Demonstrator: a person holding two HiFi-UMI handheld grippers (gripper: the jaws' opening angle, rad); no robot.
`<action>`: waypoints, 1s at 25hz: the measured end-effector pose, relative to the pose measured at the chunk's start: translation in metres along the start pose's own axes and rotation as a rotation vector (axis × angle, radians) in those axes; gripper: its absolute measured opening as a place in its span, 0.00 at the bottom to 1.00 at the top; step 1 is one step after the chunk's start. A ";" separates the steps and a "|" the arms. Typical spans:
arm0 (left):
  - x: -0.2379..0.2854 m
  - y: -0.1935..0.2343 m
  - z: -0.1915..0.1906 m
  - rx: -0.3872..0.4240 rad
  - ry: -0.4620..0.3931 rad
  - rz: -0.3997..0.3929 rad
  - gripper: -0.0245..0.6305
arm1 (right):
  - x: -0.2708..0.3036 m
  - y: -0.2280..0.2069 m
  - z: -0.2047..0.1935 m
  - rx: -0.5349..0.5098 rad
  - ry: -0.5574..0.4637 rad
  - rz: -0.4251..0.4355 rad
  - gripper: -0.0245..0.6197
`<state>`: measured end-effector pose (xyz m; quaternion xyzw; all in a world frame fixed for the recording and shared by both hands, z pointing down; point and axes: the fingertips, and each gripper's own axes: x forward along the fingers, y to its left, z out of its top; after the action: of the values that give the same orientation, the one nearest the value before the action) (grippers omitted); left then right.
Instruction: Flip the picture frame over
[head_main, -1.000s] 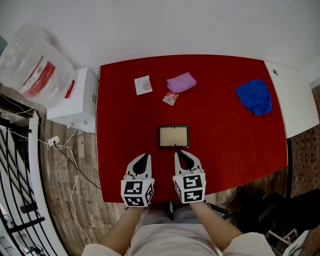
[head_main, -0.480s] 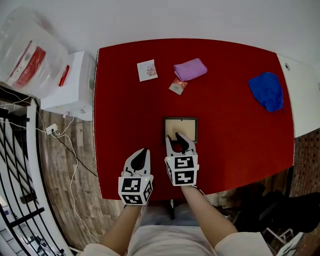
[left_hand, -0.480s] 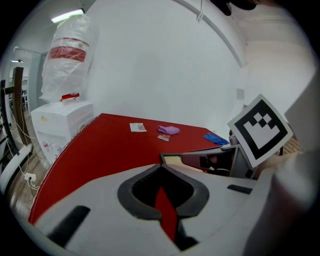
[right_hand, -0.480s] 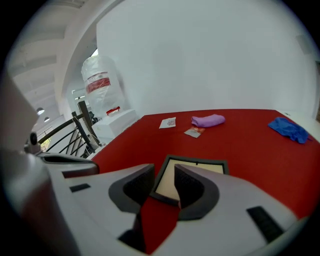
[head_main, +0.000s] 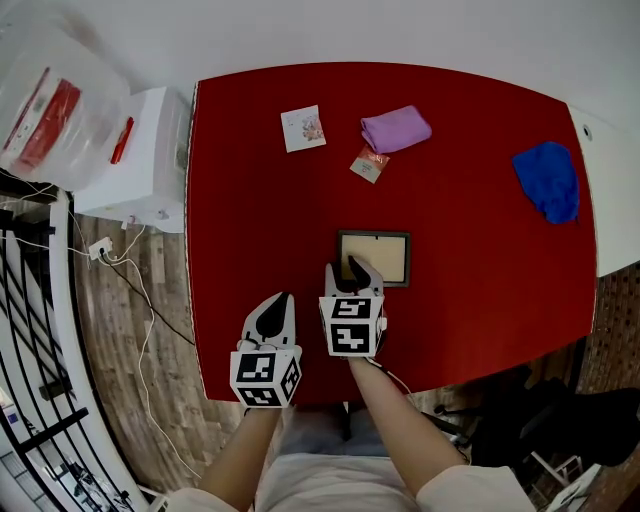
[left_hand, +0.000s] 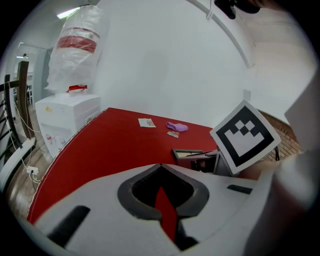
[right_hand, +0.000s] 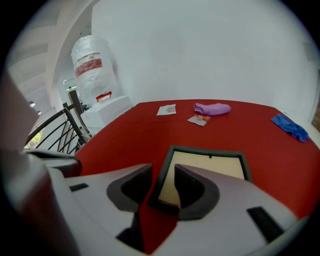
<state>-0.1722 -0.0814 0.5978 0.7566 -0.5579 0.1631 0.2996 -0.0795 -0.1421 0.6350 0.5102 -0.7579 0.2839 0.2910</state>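
So, right gripper (head_main: 350, 268) (right_hand: 162, 172) jaws just spread, straddling the dark-rimmed rectangular picture frame (head_main: 385, 258) (right_hand: 207, 167) mid-picture, at its left edge — left gripper (head_main: 281, 300) (left_hand: 161, 167) jaws pressed together, empty.

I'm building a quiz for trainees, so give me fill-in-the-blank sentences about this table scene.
The picture frame lies on a ___ table.
The far-right cloth in the head view is ___.
The cloth beside the packet is ___; the packet lies just nearer.
The left gripper, fingers shut, holds ___.
Missing words: red; blue; purple; nothing.
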 end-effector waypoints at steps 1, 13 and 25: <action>0.000 0.002 -0.001 -0.002 0.002 0.000 0.05 | 0.003 -0.001 -0.001 0.001 0.011 -0.010 0.25; 0.001 0.016 -0.004 -0.034 0.009 -0.003 0.05 | 0.013 0.002 0.000 -0.082 0.062 -0.103 0.10; -0.001 0.016 -0.004 -0.039 0.009 -0.013 0.05 | -0.015 0.009 0.023 0.162 -0.019 0.012 0.10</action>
<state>-0.1870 -0.0811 0.6040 0.7534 -0.5548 0.1537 0.3177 -0.0867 -0.1463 0.6075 0.5303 -0.7383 0.3411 0.2396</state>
